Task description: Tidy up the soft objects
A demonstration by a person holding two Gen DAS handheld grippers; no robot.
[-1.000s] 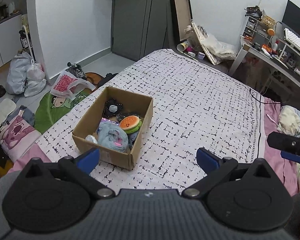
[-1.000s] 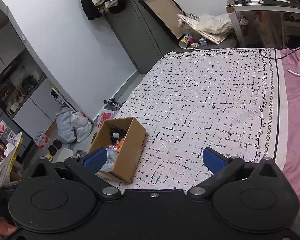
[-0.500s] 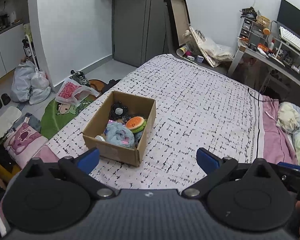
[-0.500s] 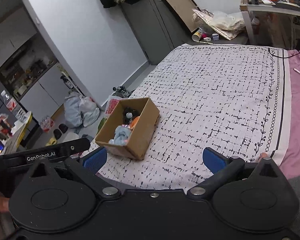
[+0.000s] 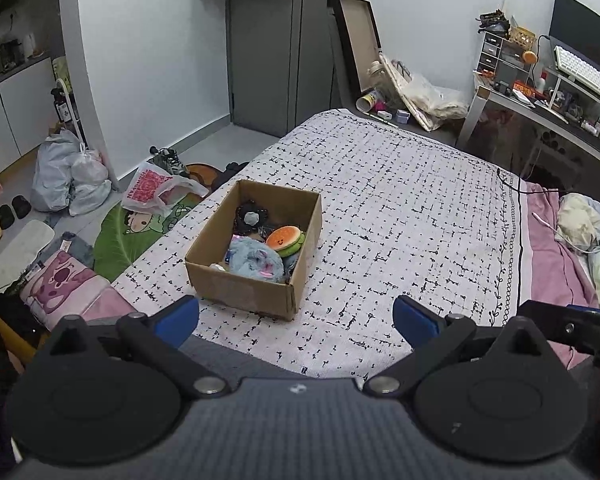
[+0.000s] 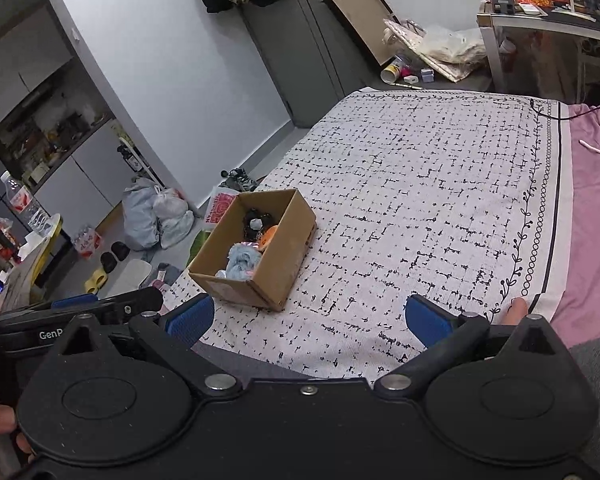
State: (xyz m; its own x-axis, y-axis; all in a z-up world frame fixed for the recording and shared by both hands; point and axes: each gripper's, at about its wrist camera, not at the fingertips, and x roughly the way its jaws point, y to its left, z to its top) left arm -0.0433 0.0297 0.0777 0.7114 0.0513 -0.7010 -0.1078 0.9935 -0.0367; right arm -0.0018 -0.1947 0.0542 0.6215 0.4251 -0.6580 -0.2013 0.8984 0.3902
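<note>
From the left wrist view, the cardboard box point(image 5: 256, 246) sits on the patterned bedspread point(image 5: 412, 216) near its left edge, and the soft things lie inside it: a fluffy blue plush point(image 5: 256, 262) at the near end, an orange burger-shaped toy point(image 5: 286, 239) beside it against the right wall, and a dark frilly piece point(image 5: 251, 216) at the far end. The left gripper point(image 5: 296, 318) hangs above the bed's near edge, short of the box, its blue pads spread wide with nothing between them. To work well from here, it seems best to come down over the box from above, pick one toy at a time, and close on the plush body rather than the thin cardboard wall, which would likely drag the box. In the right wrist view the same box point(image 6: 256, 254) lies ahead and left, the plush point(image 6: 242, 260) visible at its near end. The right gripper point(image 6: 310, 318) is held level and low over the bedspread point(image 6: 420, 200), set back from the box, jaws likewise wide apart and empty; the other tool's black body shows at lower left.
</note>
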